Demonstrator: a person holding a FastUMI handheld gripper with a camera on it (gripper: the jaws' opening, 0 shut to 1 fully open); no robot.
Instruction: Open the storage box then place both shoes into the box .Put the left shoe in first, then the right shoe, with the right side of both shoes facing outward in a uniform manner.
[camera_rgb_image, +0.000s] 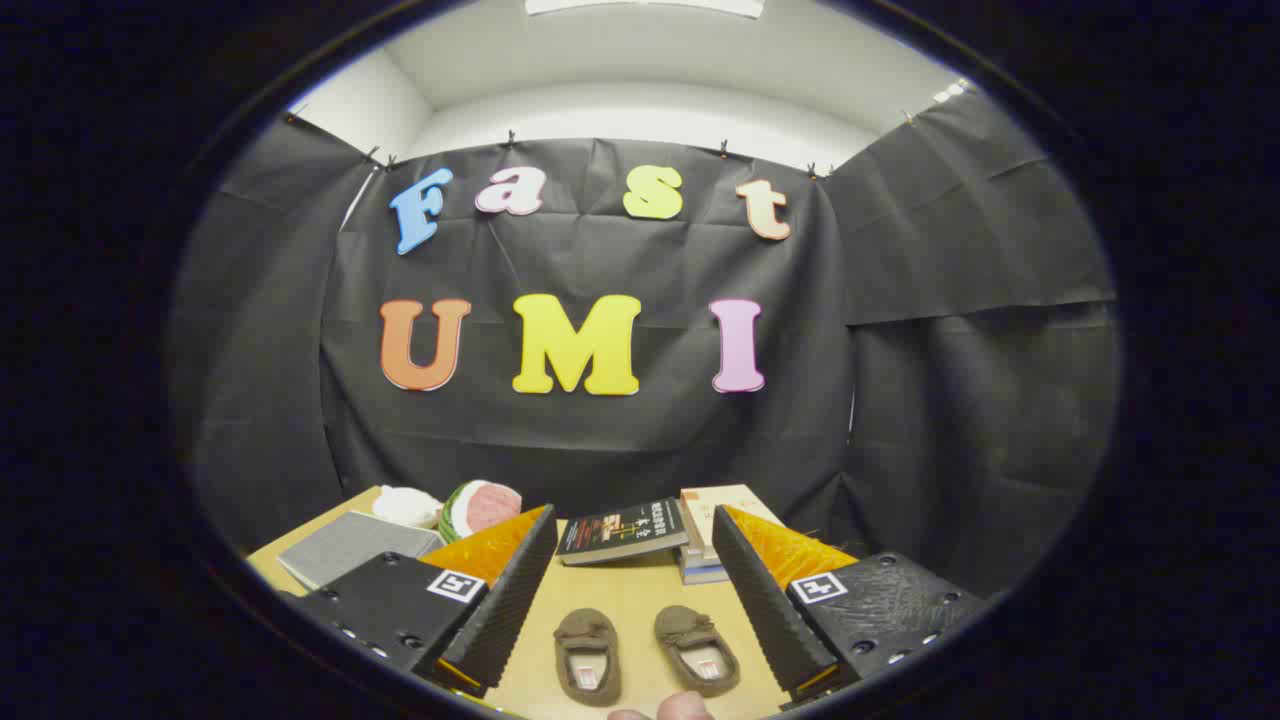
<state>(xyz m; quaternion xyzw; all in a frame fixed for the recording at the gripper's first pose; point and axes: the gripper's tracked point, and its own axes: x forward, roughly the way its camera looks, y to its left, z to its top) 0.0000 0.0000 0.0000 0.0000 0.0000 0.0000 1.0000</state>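
Jaws spread, gripping nothing; we count two brown shoes (645, 652) between them on wooden table (620, 600); far, perhaps three books (622, 530).

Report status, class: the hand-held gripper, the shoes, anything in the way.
Hand-held gripper open, holding nothing. Two brown shoes side by side on the table, between the fingers. Books beyond; nothing blocking the shoes.

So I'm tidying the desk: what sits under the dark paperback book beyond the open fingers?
The dark paperback book leans on a stack of pale books; its near edge rests on the wooden table. Anything beneath is covered.
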